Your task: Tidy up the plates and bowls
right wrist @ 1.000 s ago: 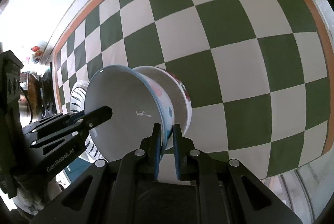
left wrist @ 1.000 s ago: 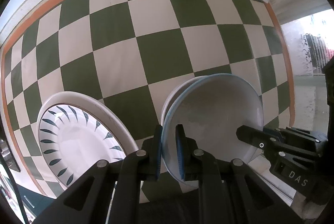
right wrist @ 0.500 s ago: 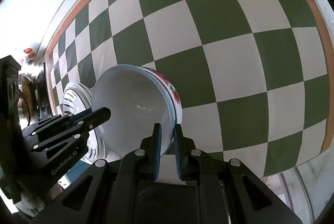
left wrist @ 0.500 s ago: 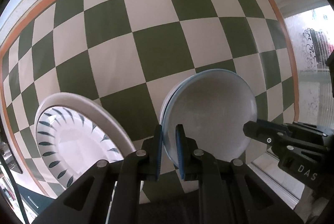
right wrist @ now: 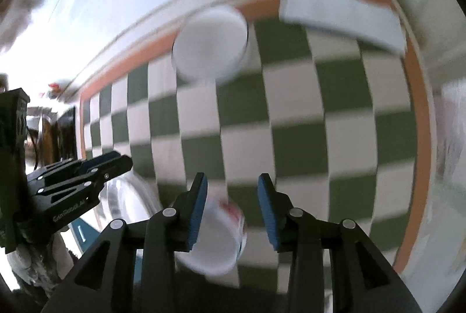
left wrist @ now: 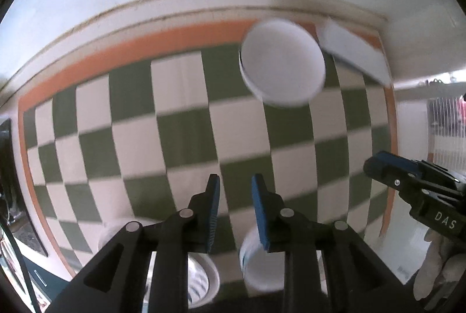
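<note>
Both grippers are open and empty above a green and white checkered table. My left gripper (left wrist: 234,192) hovers over the near edge, with a blue-rimmed bowl (left wrist: 262,269) below its right finger and a leaf-patterned plate (left wrist: 201,278) below its left. My right gripper (right wrist: 231,195) is open over the same bowl stack, a flower-patterned bowl (right wrist: 221,237), which sits just behind its fingertips. A white bowl (left wrist: 281,65) stands at the far edge; it also shows in the right wrist view (right wrist: 209,47). The views are motion blurred.
A white flat plate or tray (left wrist: 355,50) lies at the far right corner, also seen in the right wrist view (right wrist: 343,18). The table has an orange border (left wrist: 131,47) and ends at a white wall. The right gripper's body (left wrist: 416,187) is at the right.
Both grippers have let go of the blue-rimmed bowl, opened, and pulled back and up. The bowl stack now rests low at the near edge.
</note>
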`<move>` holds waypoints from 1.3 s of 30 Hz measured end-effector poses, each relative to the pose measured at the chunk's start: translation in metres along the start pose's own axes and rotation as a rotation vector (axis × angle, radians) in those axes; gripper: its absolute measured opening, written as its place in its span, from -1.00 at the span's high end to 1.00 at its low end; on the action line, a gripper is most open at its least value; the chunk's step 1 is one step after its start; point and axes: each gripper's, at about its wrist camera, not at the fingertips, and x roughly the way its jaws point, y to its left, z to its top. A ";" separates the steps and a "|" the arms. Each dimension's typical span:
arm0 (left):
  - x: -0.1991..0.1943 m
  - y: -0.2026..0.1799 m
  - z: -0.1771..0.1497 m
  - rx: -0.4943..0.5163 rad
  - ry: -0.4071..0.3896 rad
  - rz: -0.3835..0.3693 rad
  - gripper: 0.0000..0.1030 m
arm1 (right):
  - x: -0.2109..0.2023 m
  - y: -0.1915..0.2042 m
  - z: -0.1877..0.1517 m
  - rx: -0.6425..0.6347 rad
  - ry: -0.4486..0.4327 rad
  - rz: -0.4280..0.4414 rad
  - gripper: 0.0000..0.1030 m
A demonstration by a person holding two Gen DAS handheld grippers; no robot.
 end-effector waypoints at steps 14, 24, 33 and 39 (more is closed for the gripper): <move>0.067 0.004 0.100 -0.060 0.126 -0.028 0.60 | 0.075 -0.021 0.127 0.083 0.071 0.000 0.24; 0.085 0.006 0.112 -0.079 0.083 -0.102 0.75 | 0.100 -0.030 0.136 0.099 0.078 0.015 0.81; 0.076 0.013 0.104 -0.107 0.064 -0.127 0.75 | 0.097 -0.028 0.124 0.080 0.042 0.007 0.84; 0.060 0.005 0.089 -0.095 0.032 -0.140 0.75 | 0.083 -0.029 0.110 0.086 0.030 0.039 0.84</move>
